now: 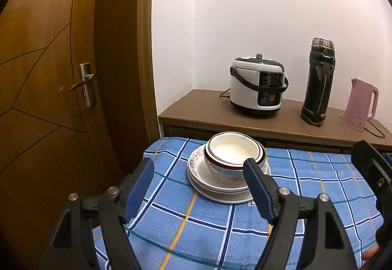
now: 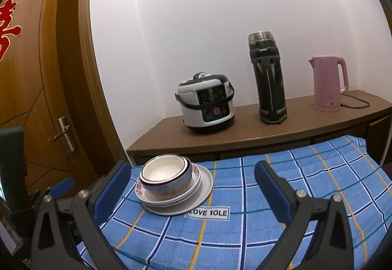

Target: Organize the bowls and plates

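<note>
Bowls [image 1: 235, 155] nested inside each other, sitting on a stack of plates [image 1: 215, 184] on the blue-checked cloth [image 1: 306, 208] over the worktop, toward its left end near the wooden door [image 1: 49, 98]. Left gripper [image 1: 198, 186] spread wide w/ nothing between its blue pads, stack just ahead of it; right gripper [image 2: 193, 186] also wide & empty, stack in front toward its left finger. Behind on a brown sideboard [image 2: 245, 137]: rice cooker [image 2: 205, 103], black thermos [image 2: 268, 79], pink kettle [image 2: 329, 84].

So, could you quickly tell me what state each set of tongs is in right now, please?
Left tongs: open, holding nothing; the stacked bowls sit just beyond them.
Right tongs: open, holding nothing.
</note>
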A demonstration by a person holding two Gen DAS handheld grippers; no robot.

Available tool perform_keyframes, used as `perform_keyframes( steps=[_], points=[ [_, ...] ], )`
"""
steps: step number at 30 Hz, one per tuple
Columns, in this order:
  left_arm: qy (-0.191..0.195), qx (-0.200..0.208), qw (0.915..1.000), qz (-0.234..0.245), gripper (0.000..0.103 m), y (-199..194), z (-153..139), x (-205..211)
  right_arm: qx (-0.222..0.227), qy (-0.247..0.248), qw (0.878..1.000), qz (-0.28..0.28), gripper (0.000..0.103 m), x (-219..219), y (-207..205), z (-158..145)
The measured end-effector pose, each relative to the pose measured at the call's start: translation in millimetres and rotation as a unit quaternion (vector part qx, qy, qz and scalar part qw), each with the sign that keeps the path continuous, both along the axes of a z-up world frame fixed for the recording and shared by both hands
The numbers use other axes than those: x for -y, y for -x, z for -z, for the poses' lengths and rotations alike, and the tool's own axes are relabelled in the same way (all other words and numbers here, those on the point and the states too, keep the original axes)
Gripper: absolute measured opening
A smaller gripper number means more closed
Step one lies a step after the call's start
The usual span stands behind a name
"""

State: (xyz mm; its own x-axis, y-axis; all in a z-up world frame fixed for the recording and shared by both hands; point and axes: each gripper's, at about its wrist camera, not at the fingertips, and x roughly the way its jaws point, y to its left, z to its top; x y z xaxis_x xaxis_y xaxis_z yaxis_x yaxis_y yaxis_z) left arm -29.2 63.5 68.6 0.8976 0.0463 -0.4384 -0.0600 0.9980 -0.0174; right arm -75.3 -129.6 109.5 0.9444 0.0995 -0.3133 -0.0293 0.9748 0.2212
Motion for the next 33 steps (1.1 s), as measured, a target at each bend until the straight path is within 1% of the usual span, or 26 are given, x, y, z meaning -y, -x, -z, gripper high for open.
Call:
perform_keyframes(
  steps=[2, 7, 15, 20, 26, 33],
  points=[
    [0.001, 0.002, 1.0000, -0.001, 0.078, -0.4, -0.8, -0.5, 0.007, 0.003, 1.000, 0.003, 0.103, -0.8, 1.4, -1.9],
    [-0.012, 0.007, 0.9999, -0.005, 0.078, -1.5, -1.7, 1.6, 0.019, 0.009, 1.000, 0.006, 0.103, -2.5, 4.6, -4.8],
    [-0.026, 0.014, 0.9995, -0.011, 0.078, -3.3, -3.7, 4.2, 0.018, 0.005, 1.000, 0.007, 0.103, -0.6, 0.9, -5.8],
    [-0.026, 0.015, 0.9995, -0.010, 0.079, -5.6, -4.9, 3.5, 0.021, 0.008, 1.000, 0.008, 0.103, -2.1, 0.7, -5.9],
    [-0.011, 0.008, 0.9999, -0.010, 0.079, -7.7, -4.4, -1.1, 0.021, 0.010, 1.000, 0.012, 0.103, -1.9, -3.6, -6.5],
    [-0.014, 0.010, 0.9998, -0.014, 0.079, -8.7, -4.3, -0.7, 0.017, 0.006, 1.000, 0.012, 0.103, 0.2, -5.0, -4.3]
  ],
)
